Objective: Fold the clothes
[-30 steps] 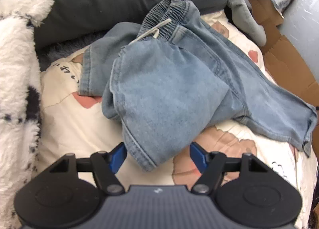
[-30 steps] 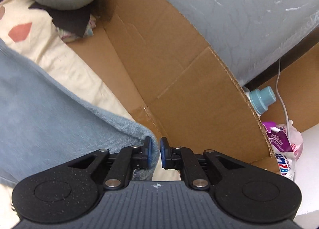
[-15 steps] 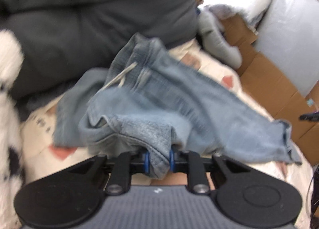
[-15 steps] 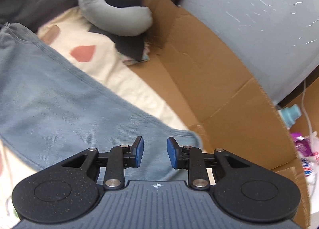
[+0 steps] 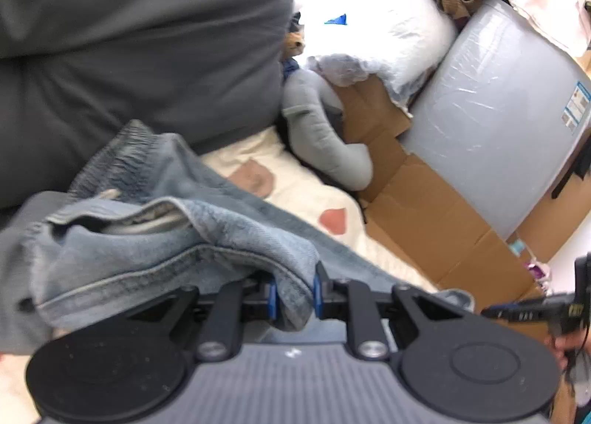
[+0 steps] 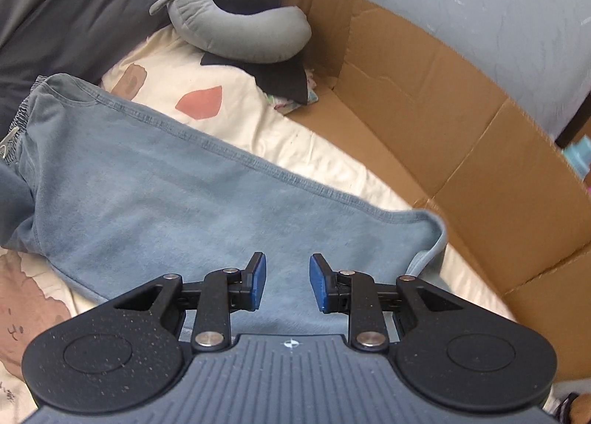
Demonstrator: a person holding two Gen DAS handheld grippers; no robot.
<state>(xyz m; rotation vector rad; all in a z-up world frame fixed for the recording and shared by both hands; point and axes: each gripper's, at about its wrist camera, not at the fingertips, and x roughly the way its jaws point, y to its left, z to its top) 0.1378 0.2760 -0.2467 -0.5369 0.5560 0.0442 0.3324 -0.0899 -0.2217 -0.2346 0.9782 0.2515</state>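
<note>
Nearest, the left gripper (image 5: 294,298) is clamped on a bunched hem of the jeans (image 5: 155,246), denim pinched btwn both blue pads w/ a fold hanging below; its jaws have just closed onto that cloth. The right gripper (image 6: 284,283) is released, pads apart w/ nothing btwn them, hovering just over the flat leg (image 6: 192,202) near its cuff; those jaws have just opened.

Jeans lie across the cream patterned sheet (image 6: 229,117), one leg stretched flat toward the cardboard (image 6: 424,121), the other lifted and doubled over by the left grip; elastic waistband (image 6: 22,117) sits farthest, against the dark grey cushion (image 5: 140,36).

Handling, imo: soft washed denim, limp, mid-weight; it sags and drags rather than holding a crease; not slippery, not fragile. Best holds look like the stitched hems and side seam, thick enough for the pads to bite; a single layer mid-panel would prob just tent up.

Beyond: grey neck pillow (image 6: 236,17), then a plastic-wrapped grey bundle (image 5: 495,113).
</note>
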